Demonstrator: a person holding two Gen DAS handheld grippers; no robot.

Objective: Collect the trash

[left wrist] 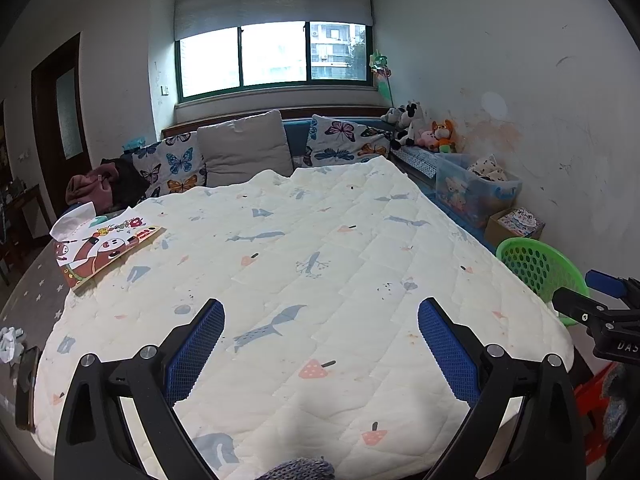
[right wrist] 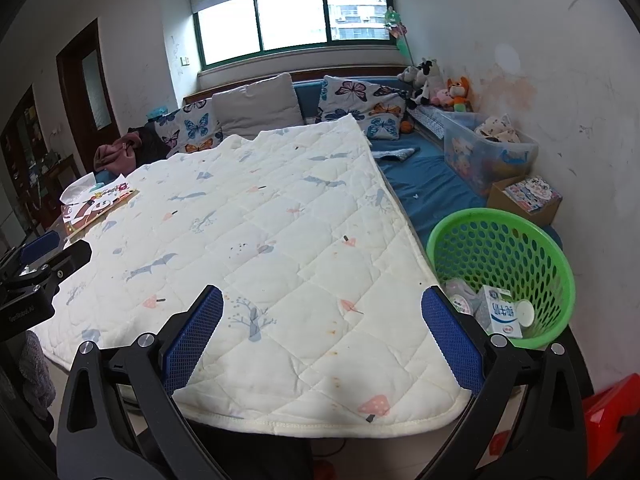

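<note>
Landmark: quilted blanket (right wrist: 280, 240) covering the table. Picture book (left wrist: 108, 244) lies at the blanket's far left edge, a tissue box (left wrist: 74, 220) just behind it. Left gripper (left wrist: 320, 344) hovers over the blanket's near edge, fingers spread wide, nothing between them. Right gripper (right wrist: 322, 332) hovers over the blanket's near right corner, likewise spread and empty. Green basket (right wrist: 500, 248) stands just off the blanket's right edge, beside the right gripper's right finger; a milk carton (right wrist: 500, 314) and other trash lie inside it.
</note>
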